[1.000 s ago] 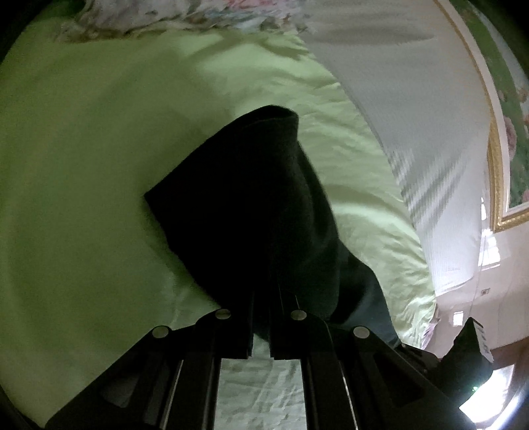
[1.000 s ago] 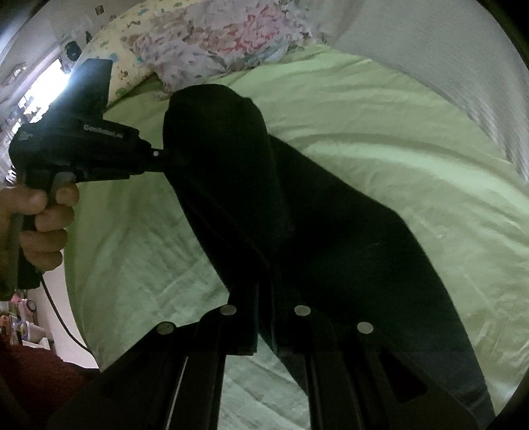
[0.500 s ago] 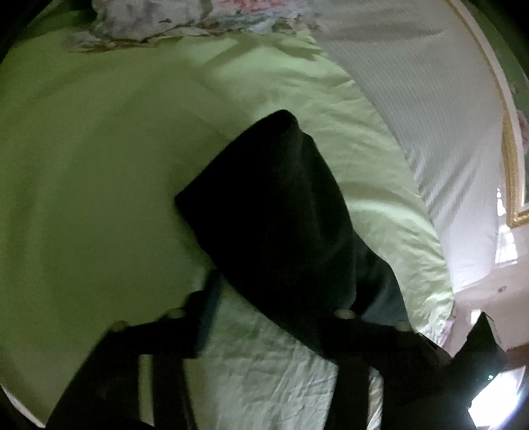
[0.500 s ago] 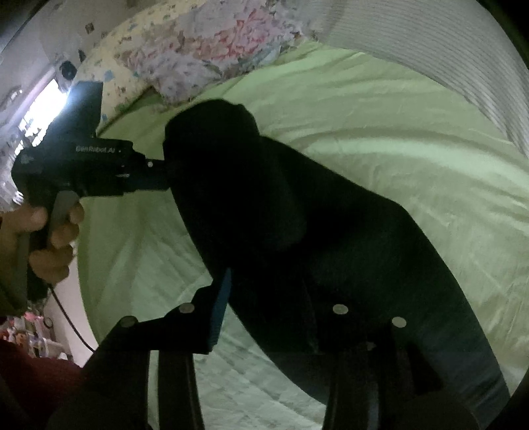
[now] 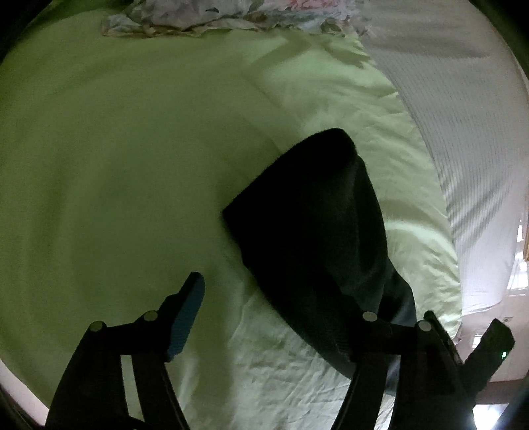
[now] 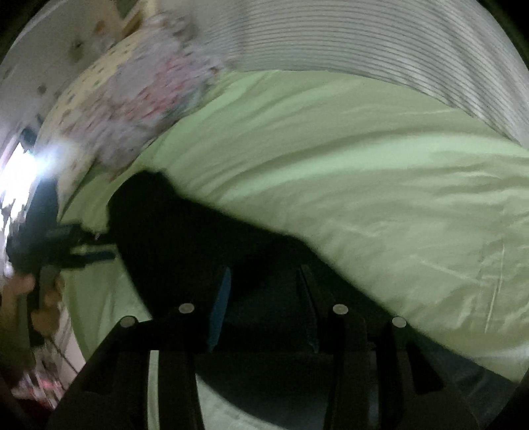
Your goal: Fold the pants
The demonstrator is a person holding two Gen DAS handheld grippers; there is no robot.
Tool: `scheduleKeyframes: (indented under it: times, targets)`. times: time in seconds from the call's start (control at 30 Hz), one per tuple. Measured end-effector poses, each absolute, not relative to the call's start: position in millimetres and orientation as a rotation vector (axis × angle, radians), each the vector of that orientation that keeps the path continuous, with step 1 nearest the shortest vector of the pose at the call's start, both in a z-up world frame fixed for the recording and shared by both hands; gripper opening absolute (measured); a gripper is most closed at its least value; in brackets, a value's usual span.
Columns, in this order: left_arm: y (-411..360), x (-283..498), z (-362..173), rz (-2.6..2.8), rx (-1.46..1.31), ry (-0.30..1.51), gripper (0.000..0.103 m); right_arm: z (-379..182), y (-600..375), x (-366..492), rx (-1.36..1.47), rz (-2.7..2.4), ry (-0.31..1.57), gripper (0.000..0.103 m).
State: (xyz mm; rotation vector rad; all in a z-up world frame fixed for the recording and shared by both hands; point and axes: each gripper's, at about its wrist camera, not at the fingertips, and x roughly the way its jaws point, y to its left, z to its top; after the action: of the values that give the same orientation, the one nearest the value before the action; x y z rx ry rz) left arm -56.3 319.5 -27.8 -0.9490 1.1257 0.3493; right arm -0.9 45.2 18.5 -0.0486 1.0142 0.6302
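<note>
The dark pants (image 5: 317,231) lie folded in a long strip on the light green bedsheet (image 5: 115,165). My left gripper (image 5: 274,297) is open and empty; its left finger is over bare sheet and its right finger is over the pants' near edge. In the right wrist view the pants (image 6: 185,231) stretch from the left toward the lower right. My right gripper (image 6: 264,291) is open just above the pants, holding nothing. The left gripper (image 6: 66,251) shows there at the far left in a hand, blurred.
A floral pillow and bedding (image 5: 205,16) lie at the head of the bed, also in the right wrist view (image 6: 132,99). A white striped cover (image 5: 463,115) runs along the right side. The bed's edge is near the right (image 5: 456,317).
Both grippers have opened and let go of the pants, which now lie on the sheet. Both have drawn back a little; the right wrist view is blurred by motion.
</note>
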Motion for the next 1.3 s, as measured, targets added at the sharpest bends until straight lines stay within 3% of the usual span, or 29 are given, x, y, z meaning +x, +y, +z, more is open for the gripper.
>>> scheduleKeyframes:
  times: [0.27,0.57,0.67,0.7,0.77,0.87,1.1,1.3]
  targets:
    - [325,-45,-41,0.363,-0.902,1.16,0.071,-9,49,60,-0.009,0.573,1.114,0.042]
    - [331,-49,-51,0.339,-0.952,1.11,0.069,-43,78,66,-0.147,0.624,1.229,0.041]
    - [329,-44,-53,0.324,-0.958,1.096,0.068,-44,86,64,-0.167,0.66,1.25,0.03]
    - [328,-42,-53,0.317,-0.951,1.091,0.066,-44,87,63,-0.167,0.677,1.258,0.024]
    - [326,-39,-55,0.278,-0.951,1.084,0.039,-40,89,59,-0.197,0.684,1.237,0.017]
    - [328,-43,-49,0.23,-0.948,1.051,0.024,-31,84,57,-0.195,0.69,1.204,0.012]
    - [319,-70,4,0.078,-0.828,0.887,0.018,16,64,49,-0.19,0.677,1.038,0.009]
    - [316,-69,12,0.058,-0.764,0.875,0.018,5,72,62,-0.241,0.584,0.995,0.006]
